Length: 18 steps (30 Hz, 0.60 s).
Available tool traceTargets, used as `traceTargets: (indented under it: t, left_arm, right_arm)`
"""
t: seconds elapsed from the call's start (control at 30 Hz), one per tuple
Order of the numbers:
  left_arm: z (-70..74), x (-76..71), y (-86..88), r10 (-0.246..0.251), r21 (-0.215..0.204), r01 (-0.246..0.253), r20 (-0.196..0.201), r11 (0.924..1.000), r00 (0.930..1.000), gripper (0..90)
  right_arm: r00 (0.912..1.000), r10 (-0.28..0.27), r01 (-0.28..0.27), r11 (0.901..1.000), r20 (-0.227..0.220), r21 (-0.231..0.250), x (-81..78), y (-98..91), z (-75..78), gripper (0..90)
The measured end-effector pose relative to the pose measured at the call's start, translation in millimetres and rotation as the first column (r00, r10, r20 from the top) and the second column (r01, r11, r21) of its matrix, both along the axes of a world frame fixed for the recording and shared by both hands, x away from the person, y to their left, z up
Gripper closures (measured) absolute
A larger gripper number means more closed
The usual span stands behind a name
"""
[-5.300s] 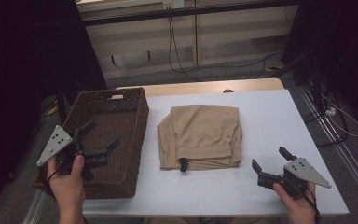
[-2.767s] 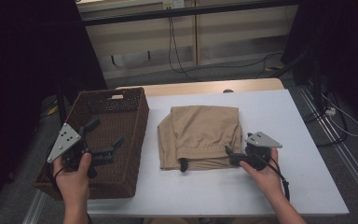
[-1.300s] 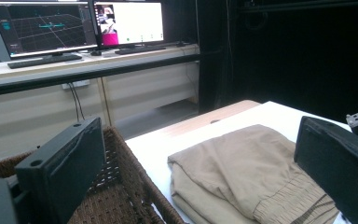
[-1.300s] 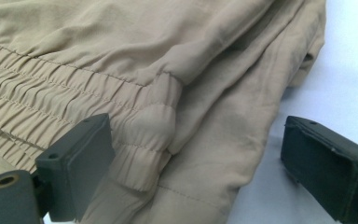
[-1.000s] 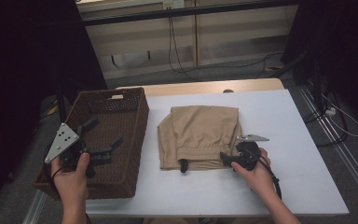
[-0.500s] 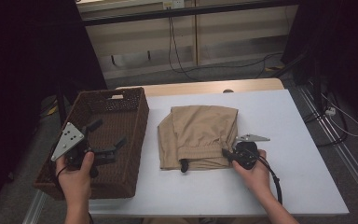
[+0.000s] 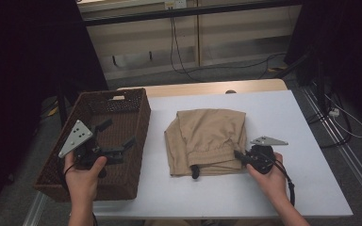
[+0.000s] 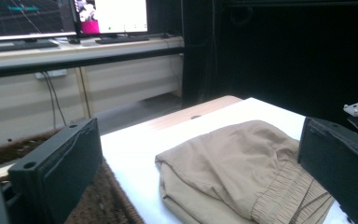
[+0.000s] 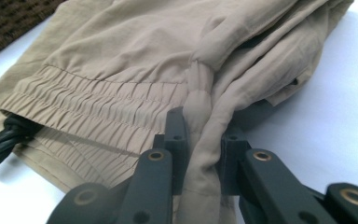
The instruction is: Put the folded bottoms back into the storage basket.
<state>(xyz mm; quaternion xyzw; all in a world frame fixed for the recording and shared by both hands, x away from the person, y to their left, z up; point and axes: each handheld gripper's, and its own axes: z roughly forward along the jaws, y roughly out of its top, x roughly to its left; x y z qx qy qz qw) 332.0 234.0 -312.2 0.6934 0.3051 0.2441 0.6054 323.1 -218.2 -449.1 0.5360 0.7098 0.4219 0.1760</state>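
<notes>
The right gripper (image 9: 199, 154) is clamped on a bunched fold at the near right corner of the folded beige trousers (image 7: 207, 141), which lie on the white table (image 7: 301, 117) ahead of it. The left gripper (image 7: 115, 139) is held with jaws apart above the wicker basket (image 7: 139, 108). If only one layer is pinched, the fold may be pulled open or the fabric may slip free when lifted.

Dim room, dark edges, soft focus
</notes>
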Motion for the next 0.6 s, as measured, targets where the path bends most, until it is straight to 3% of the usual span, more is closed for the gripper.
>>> traceTargets:
  t: [0.2,0.33,0.43,0.6]
  left_arm:
    - [0.4,4.9,-15.3,-0.013,0.01,0.013,-0.022,0.9999,0.9997,0.2]
    - [2.7,9.8,-26.2,-0.008,-0.016,0.007,-0.066,0.9999,0.9978,0.2]
    - [2.6,13.0,-36.9,-0.021,-0.008,0.02,-0.084,0.9998,0.9962,0.2]
    - [-1.0,17.4,-59.6,-0.047,0.006,0.048,-0.111,0.9988,0.9927,0.2]
  right_arm:
    - [0.9997,0.01,-0.01,0.9997,0.021,-0.023,-3.7,-0.8,2.3,78.7]
    - [0.9996,0.004,-0.003,0.999,0.028,-0.044,-9.2,-5.4,5.7,78.7]
    - [0.9989,0.002,0.002,0.9965,0.048,-0.083,-13.8,-10.0,8.2,78.7]
    - [0.9985,0.0,0.005,0.9967,0.055,-0.081,-20.9,-18.1,6.4,78.6]
